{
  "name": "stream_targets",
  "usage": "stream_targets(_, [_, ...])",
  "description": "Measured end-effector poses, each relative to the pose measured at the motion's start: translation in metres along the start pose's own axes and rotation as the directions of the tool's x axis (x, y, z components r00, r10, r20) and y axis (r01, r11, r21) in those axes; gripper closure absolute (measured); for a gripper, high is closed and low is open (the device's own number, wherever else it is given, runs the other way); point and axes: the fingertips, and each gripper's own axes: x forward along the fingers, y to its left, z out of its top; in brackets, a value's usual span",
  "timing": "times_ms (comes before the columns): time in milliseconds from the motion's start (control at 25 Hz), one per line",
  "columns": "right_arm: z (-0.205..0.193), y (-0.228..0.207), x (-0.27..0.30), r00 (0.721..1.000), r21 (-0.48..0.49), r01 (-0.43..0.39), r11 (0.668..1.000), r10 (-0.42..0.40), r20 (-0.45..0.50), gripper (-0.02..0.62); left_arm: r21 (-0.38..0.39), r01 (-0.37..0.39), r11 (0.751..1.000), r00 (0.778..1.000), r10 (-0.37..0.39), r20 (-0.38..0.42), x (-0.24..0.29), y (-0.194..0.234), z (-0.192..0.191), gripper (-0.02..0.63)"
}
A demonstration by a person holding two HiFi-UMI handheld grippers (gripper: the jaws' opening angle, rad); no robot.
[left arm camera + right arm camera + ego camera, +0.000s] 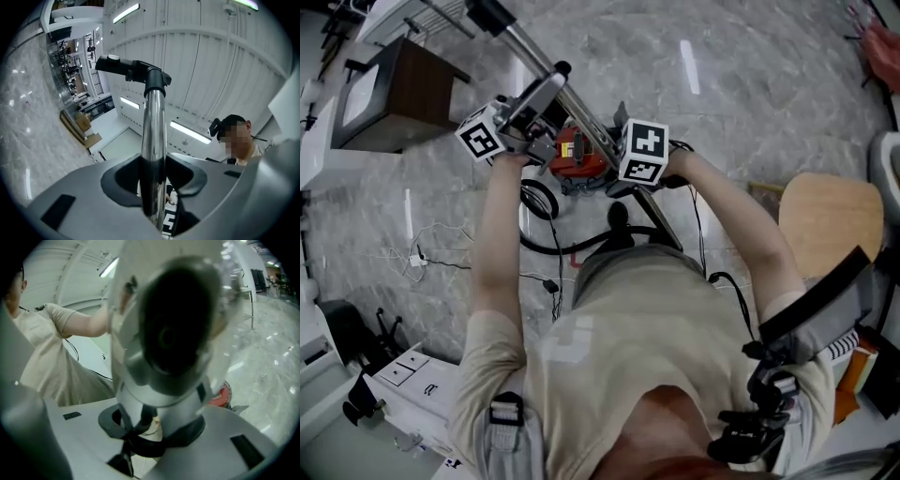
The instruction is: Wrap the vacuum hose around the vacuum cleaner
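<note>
the red vacuum sits on the marble floor, upper middle of the head view. its black hose lies in loose loops on the floor just below it. a chrome tube slants across from the upper left, right over the vacuum. left gripper is clamped on that tube, and right gripper is pinching a grey fitting with a dark end. wooden seat at right, brown cabinet upper left, thin white cables at left.
</note>
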Motion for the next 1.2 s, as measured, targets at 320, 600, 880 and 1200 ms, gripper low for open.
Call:
stream_targets(320, [0.021, -0.006, -0.001, 0.994, 0.010, -0.061, 0.998, 0.061, -0.091, 0.465, 0.001, 0.106, 0.994, 0.994, -0.106, -0.014, -0.012, 0.005, 0.022, 0.521])
stream_targets(600, [0.016, -0.024, -0.014, 0.997, -0.023, -0.049, 0.999, 0.047, -0.068, 0.458, 0.052, -0.206, 0.977, 0.968, 0.196, 0.158, -0.016, 0.022, 0.038, 0.525])
stream_targets(880, [-0.008, -0.111, -0.058, 0.972, 0.041, 0.204, 0.978, -0.208, 0.110, 0.359, 0.166, -0.551, 0.818, 0.828, 0.510, 0.234, -0.006, 0.072, 0.034, 0.525])
stream_targets(1200, [-0.108, -0.156, -0.139, 0.733, 0.442, 0.365, 0.819, -0.546, 0.406, 0.356, 0.152, -0.839, 0.523, 0.540, 0.763, 0.355, -0.017, 0.125, 0.046, 0.525])
